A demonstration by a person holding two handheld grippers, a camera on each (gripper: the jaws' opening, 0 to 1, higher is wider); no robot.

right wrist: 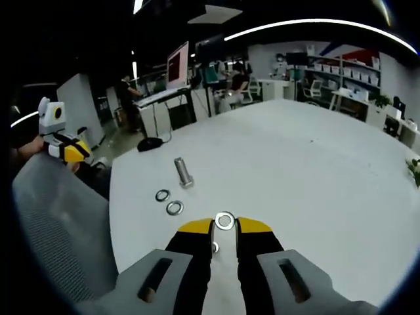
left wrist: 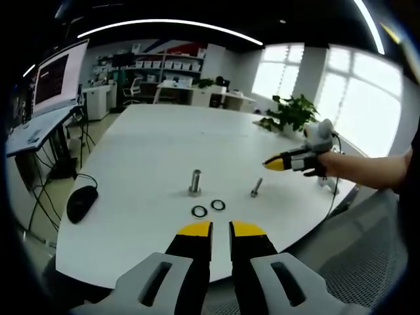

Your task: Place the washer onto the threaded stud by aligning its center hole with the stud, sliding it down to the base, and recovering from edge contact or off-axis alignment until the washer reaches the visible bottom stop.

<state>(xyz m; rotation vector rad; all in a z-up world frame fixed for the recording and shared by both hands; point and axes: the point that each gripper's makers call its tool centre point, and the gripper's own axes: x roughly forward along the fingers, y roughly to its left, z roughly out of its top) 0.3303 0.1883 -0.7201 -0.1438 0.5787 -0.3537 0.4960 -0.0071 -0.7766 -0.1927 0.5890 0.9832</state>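
Observation:
On the white table a threaded stud stands upright on its hex base. Two loose washers lie just in front of it, and a smaller bolt leans to its right. My left gripper hovers at the near edge, jaws a narrow gap apart with nothing between them. My right gripper hangs above and right of the small bolt. In the right gripper view a small washer-like ring shows exactly at my right gripper tips. I cannot tell whether it is pinched. The stud and two washers lie beyond, to the left.
A black mouse lies at the table's left edge. A potted plant stands at the far right. Desks with a monitor sit off to the left. A grey chair back is close on the left in the right gripper view.

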